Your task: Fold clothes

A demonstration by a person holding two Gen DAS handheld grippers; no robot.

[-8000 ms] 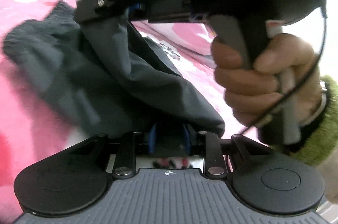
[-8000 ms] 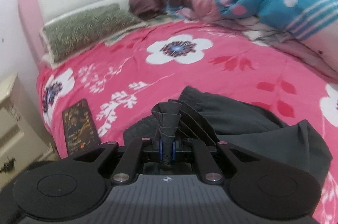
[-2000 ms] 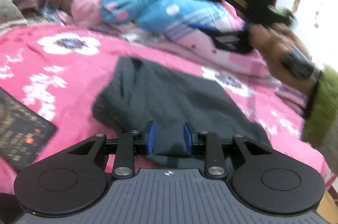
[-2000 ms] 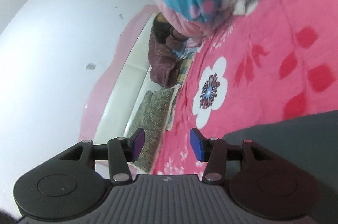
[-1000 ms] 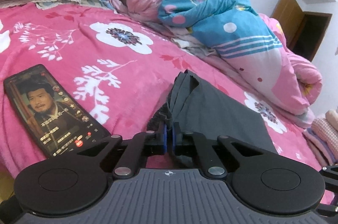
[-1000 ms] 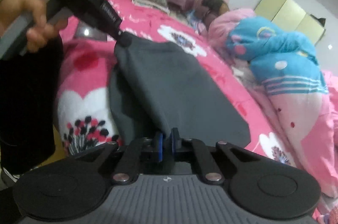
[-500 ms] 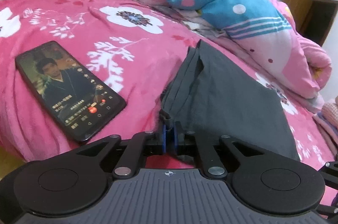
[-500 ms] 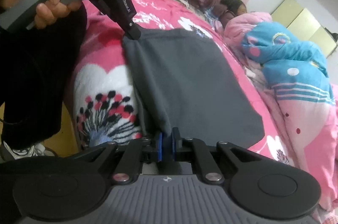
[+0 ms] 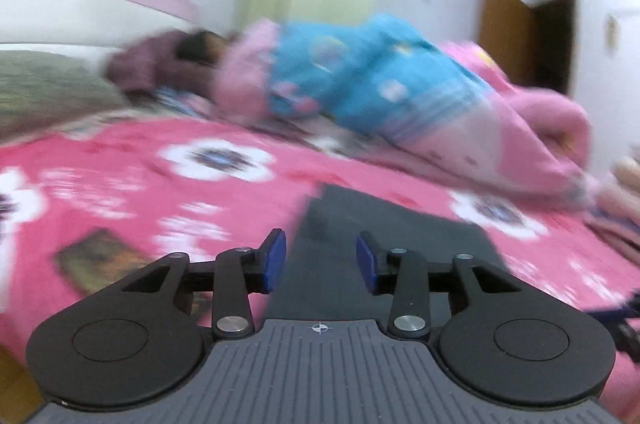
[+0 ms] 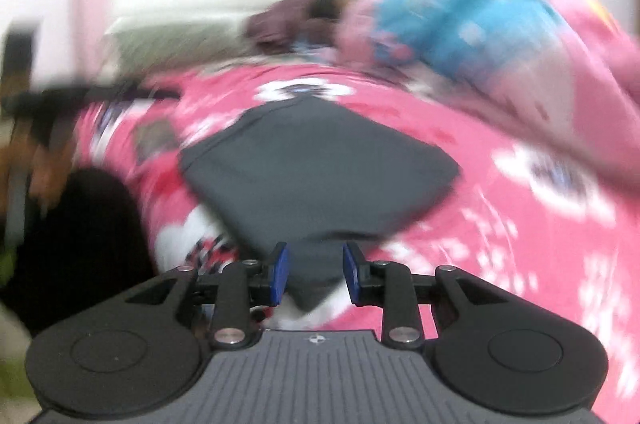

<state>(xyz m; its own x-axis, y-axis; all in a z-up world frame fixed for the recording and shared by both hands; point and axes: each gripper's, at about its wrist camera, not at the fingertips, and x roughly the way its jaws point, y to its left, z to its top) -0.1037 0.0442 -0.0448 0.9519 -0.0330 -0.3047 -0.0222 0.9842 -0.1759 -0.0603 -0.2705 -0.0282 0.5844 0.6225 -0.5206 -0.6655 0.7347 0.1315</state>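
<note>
A dark grey folded garment (image 10: 316,167) lies flat on the pink flowered bedspread (image 10: 500,224). My right gripper (image 10: 313,274) is open just above the garment's near corner, with nothing between its blue pads. In the left wrist view the same grey garment (image 9: 384,236) stretches ahead, and my left gripper (image 9: 321,262) is open over its near edge, holding nothing. Both views are blurred by motion. At the far left of the right wrist view, a hand and the other gripper show as a dark smear.
A phone (image 9: 96,260) lies on the bedspread left of the garment. A person lies under a blue and pink quilt (image 9: 372,91) along the far side of the bed. A patterned pillow (image 9: 44,91) and the pink headboard are at the back left.
Both grippers were shut on the garment's near corners half a second ago; both have let go, opened and pulled back. The garment now rests flat on the bed.
</note>
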